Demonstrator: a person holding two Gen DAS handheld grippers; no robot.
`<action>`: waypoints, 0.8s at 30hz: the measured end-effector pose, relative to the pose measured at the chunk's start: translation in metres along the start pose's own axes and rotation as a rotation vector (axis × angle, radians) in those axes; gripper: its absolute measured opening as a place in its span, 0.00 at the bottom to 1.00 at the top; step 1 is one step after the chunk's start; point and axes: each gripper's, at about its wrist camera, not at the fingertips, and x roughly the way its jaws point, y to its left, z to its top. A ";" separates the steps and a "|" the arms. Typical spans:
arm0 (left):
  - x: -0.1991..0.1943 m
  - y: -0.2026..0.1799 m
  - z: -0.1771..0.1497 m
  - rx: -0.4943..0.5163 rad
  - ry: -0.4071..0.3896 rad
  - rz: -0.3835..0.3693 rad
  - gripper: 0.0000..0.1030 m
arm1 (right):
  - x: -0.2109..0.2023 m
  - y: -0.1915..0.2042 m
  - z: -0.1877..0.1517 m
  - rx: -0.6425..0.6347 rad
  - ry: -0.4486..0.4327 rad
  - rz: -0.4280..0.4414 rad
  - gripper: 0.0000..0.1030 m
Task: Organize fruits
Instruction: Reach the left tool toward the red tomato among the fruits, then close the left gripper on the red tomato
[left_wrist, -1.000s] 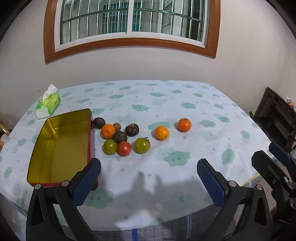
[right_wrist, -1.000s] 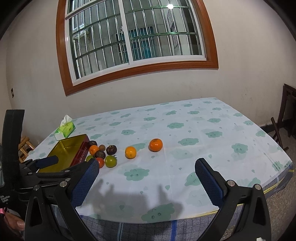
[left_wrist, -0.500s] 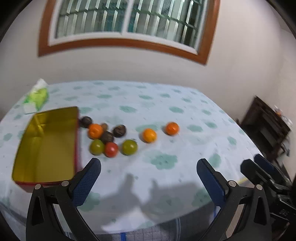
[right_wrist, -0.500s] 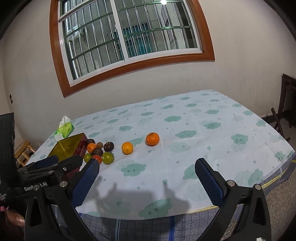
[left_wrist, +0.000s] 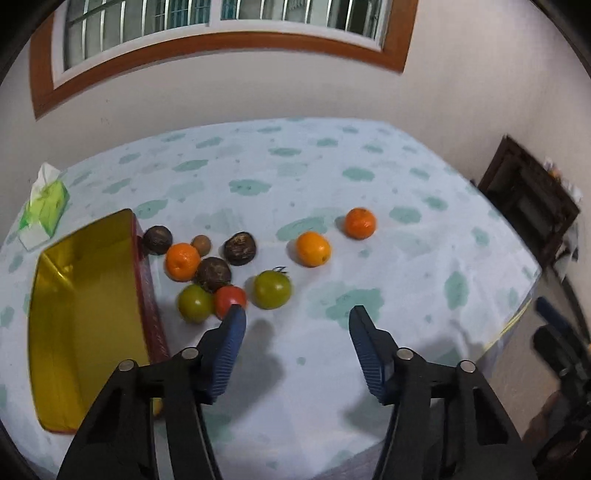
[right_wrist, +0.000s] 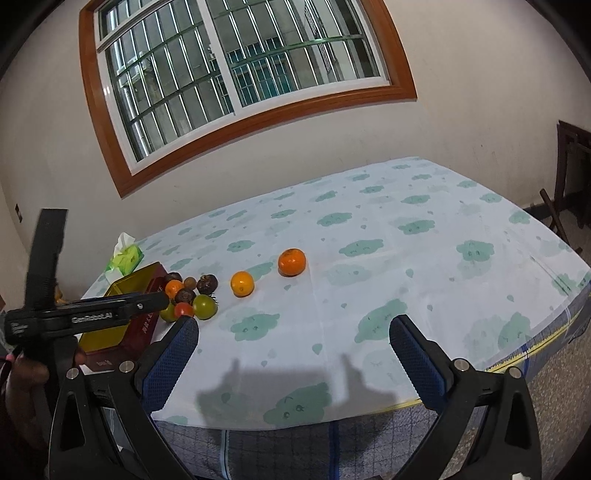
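Nine fruits lie on the counter (left_wrist: 406, 266): three oranges, two green tomatoes, one red tomato (left_wrist: 229, 298), three dark wrinkled fruits, plus one small brown one (left_wrist: 201, 243) — ten pieces in all. Seven of them bunch just beside the tin's (left_wrist: 85, 317) red wall; two oranges (left_wrist: 313, 249) (left_wrist: 360, 222) sit apart to the right, and the larger green tomato (left_wrist: 272, 289) stands a little off the bunch. One tin, gold inside, one tissue pack (left_wrist: 44, 210) behind it. The left claw (left_wrist: 295, 321) is spread wide, holding nothing, low over the cloth just in front of the fruit; its left pad (left_wrist: 227, 350) covers the lower edge of the red tomato. The right claw (right_wrist: 293, 343) is also spread and holds nothing, back near the counter's front edge. In the right view the left tool's black body (right_wrist: 85, 314) hides part of the tin and the smaller green tomato (right_wrist: 168, 313); only that view shows the whole barred window (right_wrist: 236, 70). The left view alone shows the tin's full inside, with the right tool blurred at the far right edge.
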 end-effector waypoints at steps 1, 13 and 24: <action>0.002 0.002 0.001 0.015 0.012 0.006 0.57 | 0.000 -0.002 0.000 0.003 0.001 -0.001 1.00; 0.041 0.015 0.013 0.197 0.171 0.015 0.54 | 0.009 -0.007 -0.004 0.013 0.036 -0.003 1.00; 0.086 0.027 0.023 0.236 0.299 0.051 0.44 | 0.018 -0.008 -0.005 0.010 0.068 -0.009 1.00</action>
